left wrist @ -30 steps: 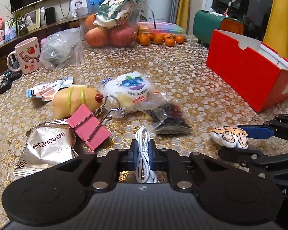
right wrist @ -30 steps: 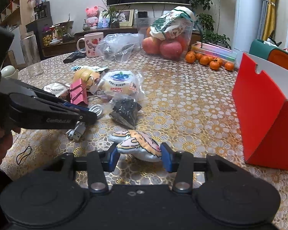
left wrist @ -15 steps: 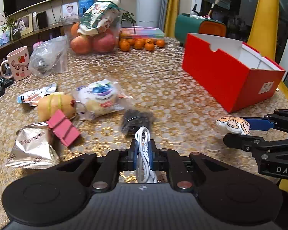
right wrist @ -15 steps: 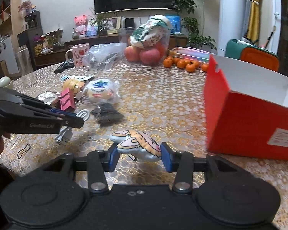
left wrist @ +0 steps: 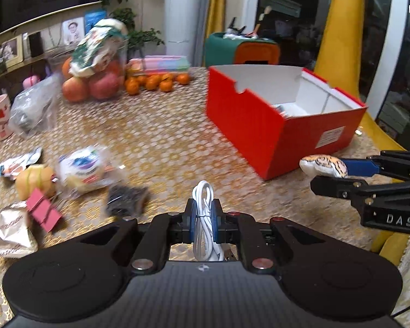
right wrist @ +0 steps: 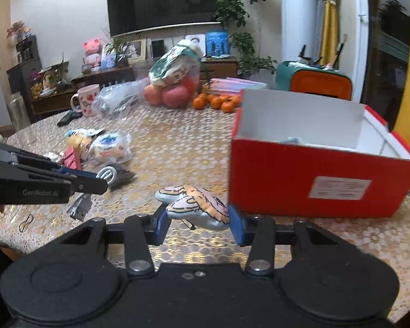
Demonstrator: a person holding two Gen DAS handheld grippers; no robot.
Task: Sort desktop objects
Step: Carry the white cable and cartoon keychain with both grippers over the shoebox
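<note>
My left gripper (left wrist: pixel 204 220) is shut on a coiled white USB cable (left wrist: pixel 203 205), held above the table; in the right wrist view the left gripper (right wrist: pixel 95 181) shows at the left with the cable (right wrist: pixel 106 175) and its plug hanging below. My right gripper (right wrist: pixel 198 218) is shut on a small tiger-striped plush (right wrist: pixel 198 207), which the left wrist view shows at the right as the plush (left wrist: pixel 324 165) in the right gripper (left wrist: pixel 314 173). An open red box (right wrist: pixel 314 180) with a white inside stands just ahead and right; the red box (left wrist: pixel 259 125) holds a few items.
Snack packets (left wrist: pixel 82 166), a pink binder clip (left wrist: pixel 42 213), a dark bag (left wrist: pixel 125 199) and a silver packet (left wrist: pixel 11 229) lie at the left. Apples in a bag (left wrist: pixel 95 82), tangerines (left wrist: pixel 155 82) and a mug (right wrist: pixel 84 101) stand further back. A rubber band (right wrist: pixel 26 222) lies near the table edge.
Both grippers have risen and swung right, toward the red box, each with its load. The box now looms larger and its inside shows; the snacks have slid left.
</note>
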